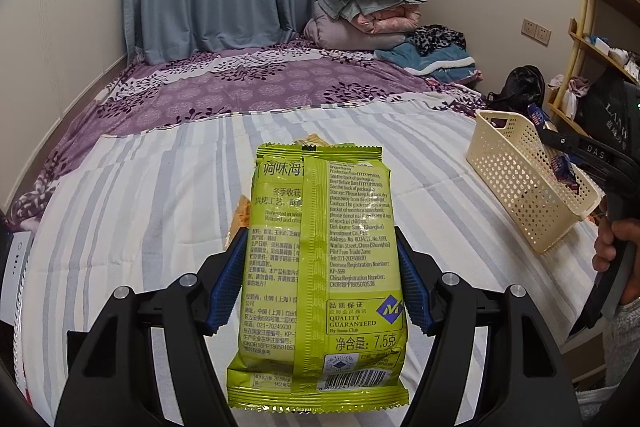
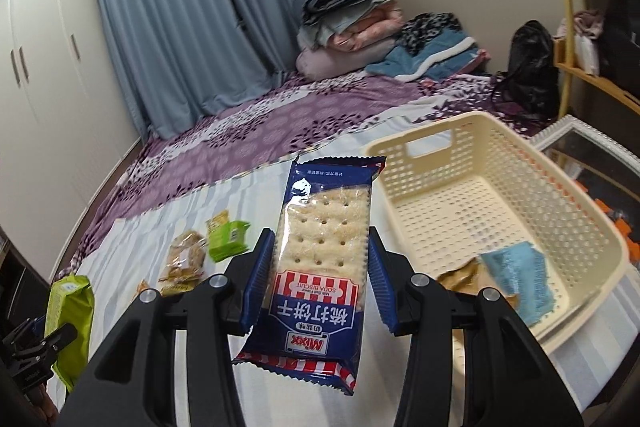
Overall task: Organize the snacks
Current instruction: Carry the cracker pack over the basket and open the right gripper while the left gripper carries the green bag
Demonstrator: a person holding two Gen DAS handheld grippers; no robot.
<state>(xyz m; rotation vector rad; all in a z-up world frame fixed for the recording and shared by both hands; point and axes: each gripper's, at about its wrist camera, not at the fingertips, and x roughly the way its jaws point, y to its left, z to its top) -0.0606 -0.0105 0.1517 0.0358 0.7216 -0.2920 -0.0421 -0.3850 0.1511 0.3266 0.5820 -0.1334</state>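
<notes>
My left gripper (image 1: 320,281) is shut on a green seaweed snack pack (image 1: 320,267), held upright above the striped bedsheet. My right gripper (image 2: 318,279) is shut on a blue soda biscuit pack (image 2: 320,267), raised just left of the cream perforated basket (image 2: 540,187). A blue packet (image 2: 520,279) and a brown packet (image 2: 460,277) lie inside the basket. In the left wrist view the basket (image 1: 520,183) stands at the right, with the right gripper (image 1: 560,151) and its biscuit pack over it. The seaweed pack (image 2: 68,323) and the left gripper (image 2: 40,341) also show at the right wrist view's lower left.
Loose snacks lie on the sheet: a small green pack (image 2: 228,239), a clear cookie pack (image 2: 184,263), an orange packet (image 1: 240,217). Folded quilts (image 1: 368,11) and clothes sit at the bed's far end. A black bag (image 1: 520,87), wooden shelves (image 1: 592,39) and a person's hand (image 1: 616,247) are at the right.
</notes>
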